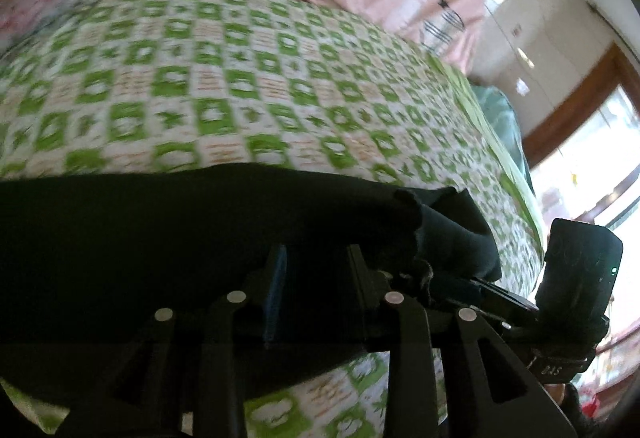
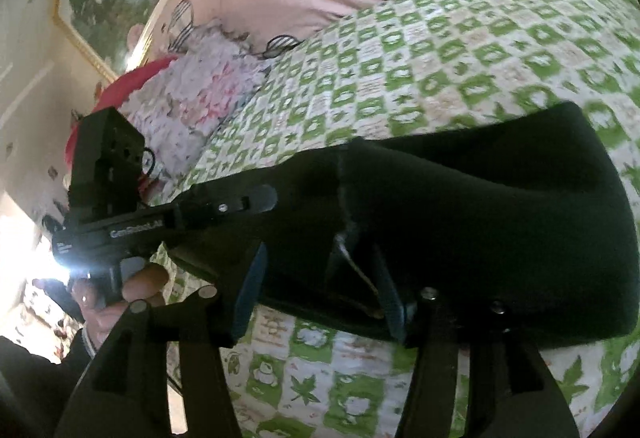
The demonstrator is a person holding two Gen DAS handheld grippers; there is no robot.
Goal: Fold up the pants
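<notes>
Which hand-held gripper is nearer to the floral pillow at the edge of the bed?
Left. The left hand-held gripper is at the pants on the side of the floral pillow; the right hand-held gripper is farther off, with the left one between.

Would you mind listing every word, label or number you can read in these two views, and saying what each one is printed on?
"GenRobot.AI" – white lettering, slightly blurred, on the body of the left gripper, seen in the right wrist view.
White characters on the strap of the right gripper in the left wrist view: upside down and too small to read.
Orange marks on the green checked bedspread: too blurred to read.
</notes>
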